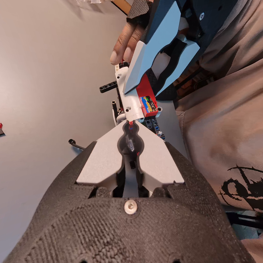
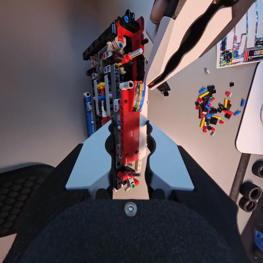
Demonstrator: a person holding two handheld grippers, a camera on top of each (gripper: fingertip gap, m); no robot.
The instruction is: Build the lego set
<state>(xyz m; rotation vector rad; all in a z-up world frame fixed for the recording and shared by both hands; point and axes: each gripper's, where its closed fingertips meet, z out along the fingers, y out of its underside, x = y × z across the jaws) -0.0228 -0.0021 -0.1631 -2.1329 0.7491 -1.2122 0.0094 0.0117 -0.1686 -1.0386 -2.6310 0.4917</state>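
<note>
Gripping the model [image 2: 130,128] by its red and white side panels, the right gripper [image 2: 130,125] holds it above the table [image 2: 177,128]. The left gripper [image 1: 131,122], nearly closed, pinches a small red pin at the model's end. Light, rigid plastic; pinned joints may pop, so hold the long beams.

Each wrist view looking close along its own fingers, facing one another, sharing the lego model [image 1: 133,102] [image 2: 128,113]

Glossy plastic lego model [image 2: 130,128]
</note>
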